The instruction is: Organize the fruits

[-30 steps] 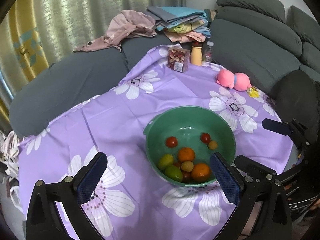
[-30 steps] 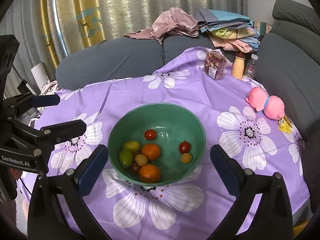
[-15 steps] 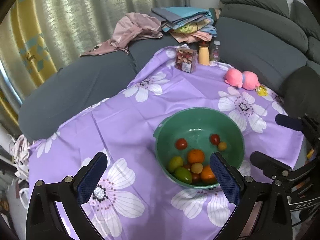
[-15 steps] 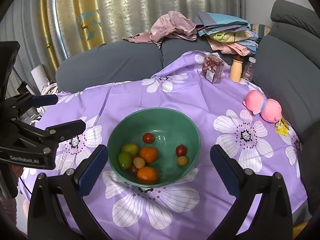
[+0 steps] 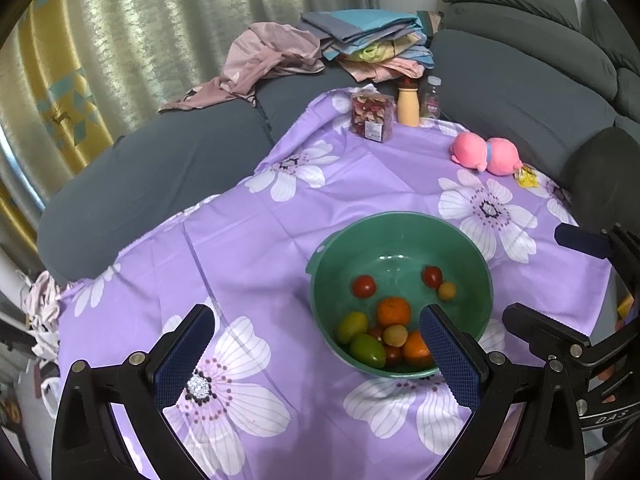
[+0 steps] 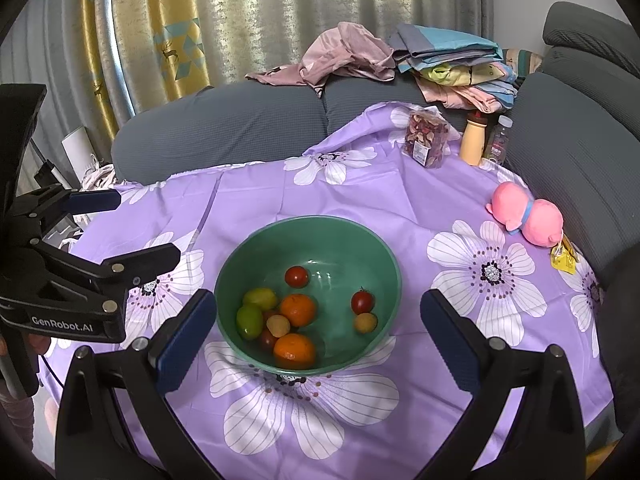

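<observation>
A green bowl (image 5: 472, 256) (image 6: 256, 258) stands on the purple flowered tablecloth (image 5: 280, 240). In it lie two oranges (image 6: 298, 310), green fruits (image 6: 249, 321), red tomatoes (image 6: 297, 277) and small yellow fruits (image 6: 365, 322). My left gripper (image 5: 316, 354) is open and empty, above the cloth at the bowl's near left. My right gripper (image 6: 316, 334) is open and empty, above the bowl's near side. The left gripper also shows in the right wrist view (image 6: 116, 228), at the left edge.
A pink plush toy (image 6: 526, 220), a yellow packet (image 6: 564, 258), a box of dried fruit (image 6: 426, 140), a tan bottle (image 6: 472, 142) and a clear bottle (image 6: 498, 140) stand at the far and right side. A grey sofa (image 6: 248, 128) with piled clothes surrounds the table.
Both grippers have pulled back and up from the bowl, which looks smaller and farther. The left view has shifted left. Both jaws stay open.
</observation>
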`<state>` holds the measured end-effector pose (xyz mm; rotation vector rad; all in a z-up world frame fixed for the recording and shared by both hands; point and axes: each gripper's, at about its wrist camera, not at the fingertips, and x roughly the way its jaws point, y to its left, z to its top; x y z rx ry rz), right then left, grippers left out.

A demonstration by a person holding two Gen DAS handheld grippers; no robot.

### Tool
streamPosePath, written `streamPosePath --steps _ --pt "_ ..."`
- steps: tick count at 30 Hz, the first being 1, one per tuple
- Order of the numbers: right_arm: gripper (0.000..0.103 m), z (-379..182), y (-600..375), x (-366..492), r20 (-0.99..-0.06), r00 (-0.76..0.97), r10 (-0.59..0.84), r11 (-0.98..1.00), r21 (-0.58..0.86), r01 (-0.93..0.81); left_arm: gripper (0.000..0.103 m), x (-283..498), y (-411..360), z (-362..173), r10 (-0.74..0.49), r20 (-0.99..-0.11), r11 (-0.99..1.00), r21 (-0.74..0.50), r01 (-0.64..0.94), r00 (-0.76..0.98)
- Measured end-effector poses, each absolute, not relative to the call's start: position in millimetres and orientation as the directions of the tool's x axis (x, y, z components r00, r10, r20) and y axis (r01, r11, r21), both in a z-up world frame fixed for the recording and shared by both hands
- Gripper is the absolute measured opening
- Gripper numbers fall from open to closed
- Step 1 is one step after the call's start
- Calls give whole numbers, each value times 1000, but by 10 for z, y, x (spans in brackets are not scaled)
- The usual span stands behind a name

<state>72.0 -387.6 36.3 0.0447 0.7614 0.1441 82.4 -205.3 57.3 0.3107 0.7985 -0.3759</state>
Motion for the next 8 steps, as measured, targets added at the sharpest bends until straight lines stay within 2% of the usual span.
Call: streamPosePath --steps 8 --pt "103 356 -3881 725 -685 713 146 989 92 -114 102 868 -2097 534 -208 -746 886 131 446 633"
